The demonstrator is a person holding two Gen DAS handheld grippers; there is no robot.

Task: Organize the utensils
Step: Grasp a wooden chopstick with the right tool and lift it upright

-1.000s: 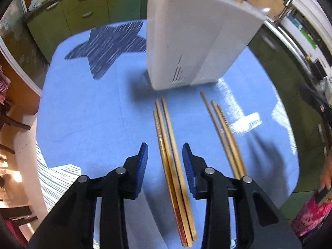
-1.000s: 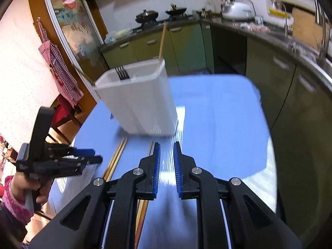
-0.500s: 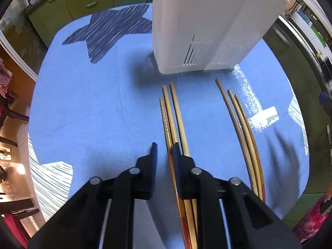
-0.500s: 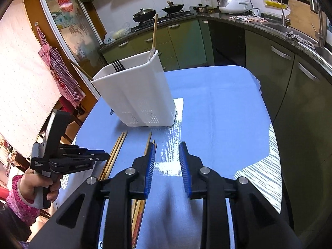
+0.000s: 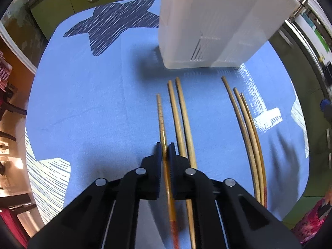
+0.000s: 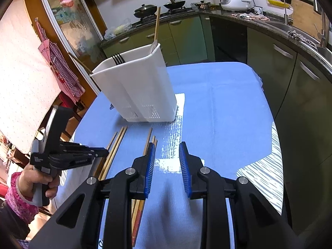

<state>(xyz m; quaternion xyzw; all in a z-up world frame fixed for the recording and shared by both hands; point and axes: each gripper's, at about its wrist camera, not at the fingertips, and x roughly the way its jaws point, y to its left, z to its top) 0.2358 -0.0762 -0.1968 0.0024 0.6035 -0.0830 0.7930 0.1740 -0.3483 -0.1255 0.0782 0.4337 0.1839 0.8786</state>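
Blue cloth (image 5: pixel 87 103) with its star print fills my view, and the white utensil holder (image 5: pixel 209 22) stands upright at the far end, a fork (image 6: pixel 118 58) and a wooden stick already poking out of it. My left gripper (image 5: pixel 165 153) has dropped toward the cloth and its jaws have just been closing; a second ago they straddled all three sticks in the nearer bundle, now they pinch only the ribbed chopstick (image 5: pixel 160 116), which has slid a little away from its two neighbours (image 5: pixel 182 124). That gives me one piece singled out and ready to lift toward the holder. The second bundle (image 5: pixel 247 120) lies well apart from the holder's front edge, off toward my right gripper (image 6: pixel 167 164). Its blue pads have parted since a second ago and stand open over bare cloth, holding nothing, just beside that bundle.
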